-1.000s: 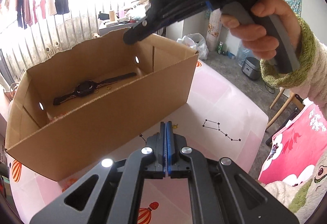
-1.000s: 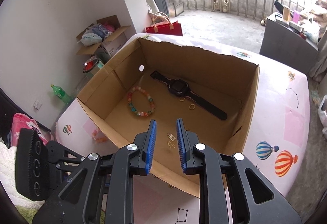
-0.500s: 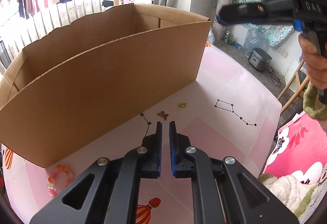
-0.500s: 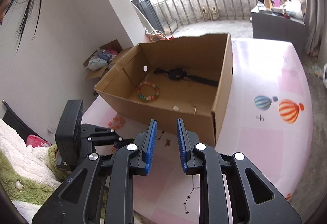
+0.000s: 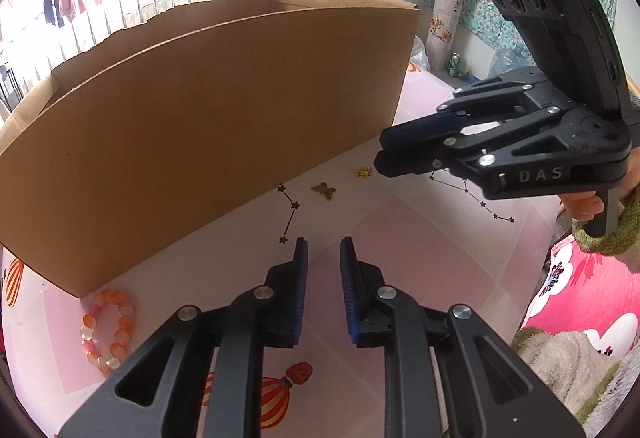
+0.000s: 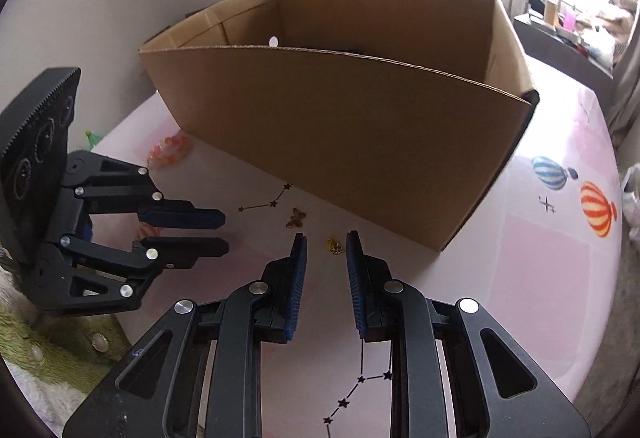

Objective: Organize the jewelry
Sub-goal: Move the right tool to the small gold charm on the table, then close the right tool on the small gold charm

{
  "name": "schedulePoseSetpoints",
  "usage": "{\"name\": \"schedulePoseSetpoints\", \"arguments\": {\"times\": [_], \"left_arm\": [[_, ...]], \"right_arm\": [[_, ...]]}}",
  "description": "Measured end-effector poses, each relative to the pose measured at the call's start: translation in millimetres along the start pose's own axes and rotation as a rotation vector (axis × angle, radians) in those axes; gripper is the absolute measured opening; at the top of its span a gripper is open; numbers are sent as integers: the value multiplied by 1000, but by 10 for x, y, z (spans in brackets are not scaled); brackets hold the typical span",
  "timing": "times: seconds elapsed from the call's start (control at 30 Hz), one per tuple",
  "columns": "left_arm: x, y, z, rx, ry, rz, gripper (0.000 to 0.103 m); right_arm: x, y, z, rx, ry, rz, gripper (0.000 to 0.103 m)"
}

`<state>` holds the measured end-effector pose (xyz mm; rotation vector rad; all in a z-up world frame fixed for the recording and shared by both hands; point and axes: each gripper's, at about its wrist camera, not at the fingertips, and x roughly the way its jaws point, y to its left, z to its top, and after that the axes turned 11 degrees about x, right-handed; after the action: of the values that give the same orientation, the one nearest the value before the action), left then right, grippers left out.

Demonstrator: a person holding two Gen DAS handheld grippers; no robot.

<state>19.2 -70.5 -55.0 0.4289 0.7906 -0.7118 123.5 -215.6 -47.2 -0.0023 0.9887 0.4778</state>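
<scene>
Both grippers low over the desk (image 6: 540, 258) beside the cardboard box (image 5: 200, 126)

Left gripper (image 5: 323, 250) jaws just opening, empty; right gripper (image 6: 326, 242) jaws apart, gold charm (image 6: 335, 244) at their 12 o'clock.

matt cardboard box (image 5: 208, 110), glossy bead bracelet (image 5: 108, 326)

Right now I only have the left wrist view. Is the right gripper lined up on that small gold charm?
Observer: Yes. In the right wrist view the gold charm shows in the gap between the fingertips of the right gripper, lying on the table.
Operator: Gripper open?
Observer: Open. Nothing is pressed between its pads.
Operator: Butterfly in the way?
Observer: No. The butterfly charm lies left of the fingertips, apart from them, nearer the cardboard box.
</scene>
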Motion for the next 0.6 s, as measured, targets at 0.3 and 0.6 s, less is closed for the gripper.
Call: {"name": "schedulePoseSetpoints", "arguments": {"times": [0.3, 0.6], "left_arm": [[15, 25, -12, 3, -7, -1, 16], [-5, 46, -22, -10, -16, 17, 16]], "right_arm": [[201, 71, 18, -104, 64, -49, 4], [103, 38, -35, 3, 20, -42, 0]]}}
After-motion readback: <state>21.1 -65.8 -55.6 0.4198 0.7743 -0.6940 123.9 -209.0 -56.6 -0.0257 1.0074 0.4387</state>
